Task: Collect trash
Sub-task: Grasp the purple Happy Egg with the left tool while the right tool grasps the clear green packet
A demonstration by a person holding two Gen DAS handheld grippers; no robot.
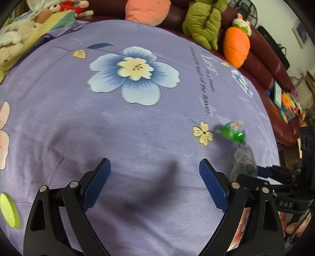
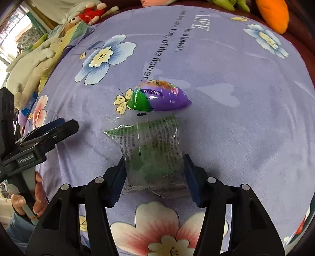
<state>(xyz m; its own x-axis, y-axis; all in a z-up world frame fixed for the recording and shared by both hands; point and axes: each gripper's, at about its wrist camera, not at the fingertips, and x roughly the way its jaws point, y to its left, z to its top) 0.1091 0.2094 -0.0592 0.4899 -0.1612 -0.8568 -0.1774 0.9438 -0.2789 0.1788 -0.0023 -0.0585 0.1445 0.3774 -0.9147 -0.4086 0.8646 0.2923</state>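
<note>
A clear wrapper with green print (image 2: 153, 141) lies on the purple floral sheet (image 2: 226, 128). My right gripper (image 2: 154, 158) points down over it, and its blue pads press on the wrapper's two sides. Just beyond the wrapper rests a purple and green "HAPPY EGG" capsule (image 2: 159, 96), which touches the wrapper's far edge. In the left wrist view the egg capsule (image 1: 234, 132) and the crumpled wrapper (image 1: 244, 161) sit at the right. My left gripper (image 1: 154, 162) hangs open over bare sheet with nothing between its fingers.
A yellow-green round lid (image 1: 8, 210) lies at the left edge. Plush toys line the back: an orange carrot (image 1: 236, 47), a green one (image 1: 204, 25) and a pink one (image 1: 147, 9) on a dark red sofa (image 1: 261, 65). A white plush (image 2: 29, 65) lies at the left.
</note>
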